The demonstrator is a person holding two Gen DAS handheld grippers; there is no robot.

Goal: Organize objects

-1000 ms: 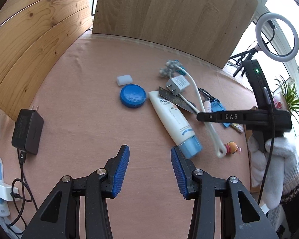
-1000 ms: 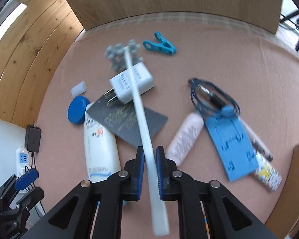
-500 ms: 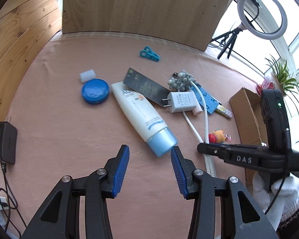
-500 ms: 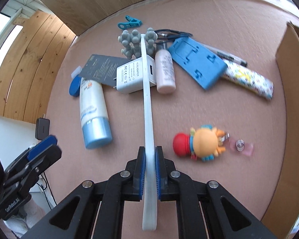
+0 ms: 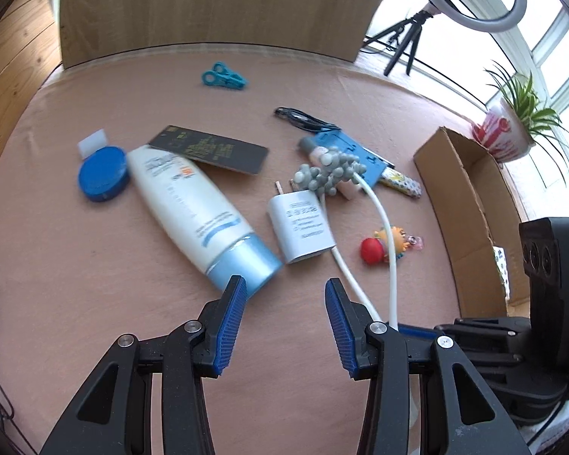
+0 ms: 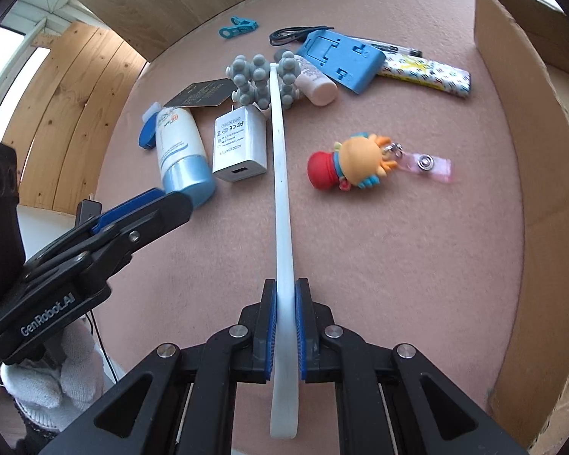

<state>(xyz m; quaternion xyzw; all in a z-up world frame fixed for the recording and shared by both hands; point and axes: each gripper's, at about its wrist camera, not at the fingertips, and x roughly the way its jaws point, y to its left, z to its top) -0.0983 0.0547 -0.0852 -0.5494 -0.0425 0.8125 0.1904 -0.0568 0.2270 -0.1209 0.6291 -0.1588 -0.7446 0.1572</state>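
My right gripper [image 6: 285,299] is shut on the white handle of a long massager [image 6: 280,159], whose grey knobbed head [image 6: 261,79] hangs over the clutter; that head [image 5: 328,172] also shows in the left wrist view. My left gripper [image 5: 282,318] stands open and empty just short of the blue cap of a white tube [image 5: 193,212]. Beside the tube [image 6: 178,144] lies a white charger [image 5: 301,227], also in the right wrist view [image 6: 239,144]. A toy figure keychain [image 6: 354,163] lies to the right of the handle.
An open cardboard box [image 5: 462,204] stands at the right, its wall [image 6: 542,189] close to my right gripper. Further back lie a blue phone stand [image 6: 341,58], a pink bottle [image 6: 316,83], a patterned stick [image 6: 425,74], a black card [image 5: 212,148], a blue round lid [image 5: 102,178] and a teal clip [image 5: 223,77].
The right gripper has carried the massager rightward toward the box, its head lifted off the charger. The left gripper has moved forward and right, closer to the tube's cap, still open.
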